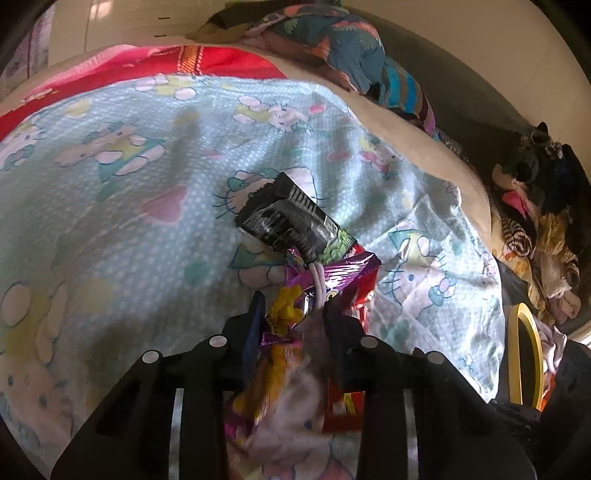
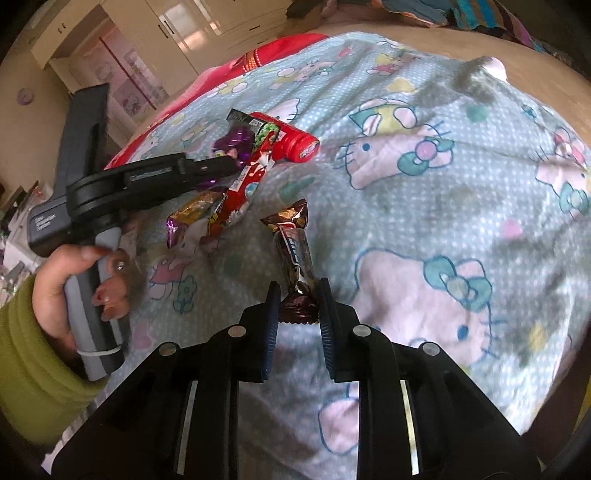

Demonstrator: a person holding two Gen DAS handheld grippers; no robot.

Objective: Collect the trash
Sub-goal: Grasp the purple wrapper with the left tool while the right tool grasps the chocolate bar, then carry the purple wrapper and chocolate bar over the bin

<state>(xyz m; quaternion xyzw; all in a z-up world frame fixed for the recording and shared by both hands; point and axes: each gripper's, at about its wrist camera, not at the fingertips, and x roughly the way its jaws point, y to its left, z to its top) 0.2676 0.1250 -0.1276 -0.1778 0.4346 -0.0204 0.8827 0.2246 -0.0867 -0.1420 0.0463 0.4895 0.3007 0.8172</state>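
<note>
While a bed (image 2: pixel 461 192) covered with a pale blue cartoon-cat sheet (image 1: pixel 122 206) fills both wrist views, the trash is seen gathered near its middle. A heap of crumpled clothes (image 1: pixel 535 236) is piled at the right edge of the left wrist view, and a white wardrobe (image 2: pixel 173 33) is seen beyond the bed in the right wrist view.

A cluster of wrappers (image 2: pixel 229 195) is spread under the left gripper (image 1: pixel 295 306). Its jaws are closed on the purple and yellow wrapper (image 1: pixel 284 317), which is pinched between the pads, with its long axis running away from the camera. A black packet (image 1: pixel 291 221) lies just beyond the fingertips, angled up to the left, and a red tube (image 2: pixel 291 140) lies beside it, its cap pointing right. The gripper's handle is held by a hand (image 2: pixel 74 280) in a green sleeve (image 2: pixel 33 376).

A brown candy bar wrapper (image 2: pixel 295 251) lies apart from the cluster, its long axis running almost straight away from the right gripper (image 2: pixel 297 295). Its near crimped end is clamped between those jaws, and its far end points up and slightly right.
</note>
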